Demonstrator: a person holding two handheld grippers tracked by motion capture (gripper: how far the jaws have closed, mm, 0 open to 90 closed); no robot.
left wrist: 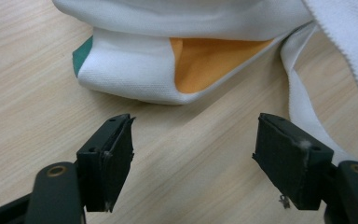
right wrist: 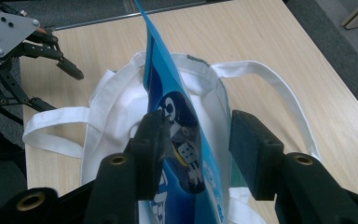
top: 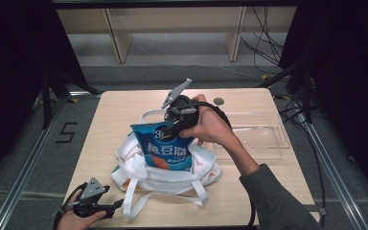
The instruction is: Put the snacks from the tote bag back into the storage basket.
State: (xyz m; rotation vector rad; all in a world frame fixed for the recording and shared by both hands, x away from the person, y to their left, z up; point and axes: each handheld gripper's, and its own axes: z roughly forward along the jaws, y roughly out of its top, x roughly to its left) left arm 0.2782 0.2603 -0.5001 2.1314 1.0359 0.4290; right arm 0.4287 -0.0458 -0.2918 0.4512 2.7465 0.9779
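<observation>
A blue snack bag (top: 166,153) stands upright in the mouth of a white tote bag (top: 134,167) at mid table. My right gripper (top: 171,127) is at the snack bag's top edge. In the right gripper view the snack bag (right wrist: 177,102) runs between my right gripper's (right wrist: 198,140) jaws, touching one jaw with a gap to the other, so it is open. My left gripper (top: 116,208) sits open near the table's front left, close to the tote's corner (left wrist: 135,70), with nothing between its (left wrist: 193,154) jaws. The left gripper (right wrist: 60,88) appears beyond the tote (right wrist: 116,107).
A clear plastic tray (top: 263,139) lies on the table's right side. A small round grey disc (top: 218,101) sits near the far edge. An orange lining (left wrist: 209,60) and a green patch (left wrist: 81,53) show at the tote's corner. White straps (top: 134,199) trail toward the front edge.
</observation>
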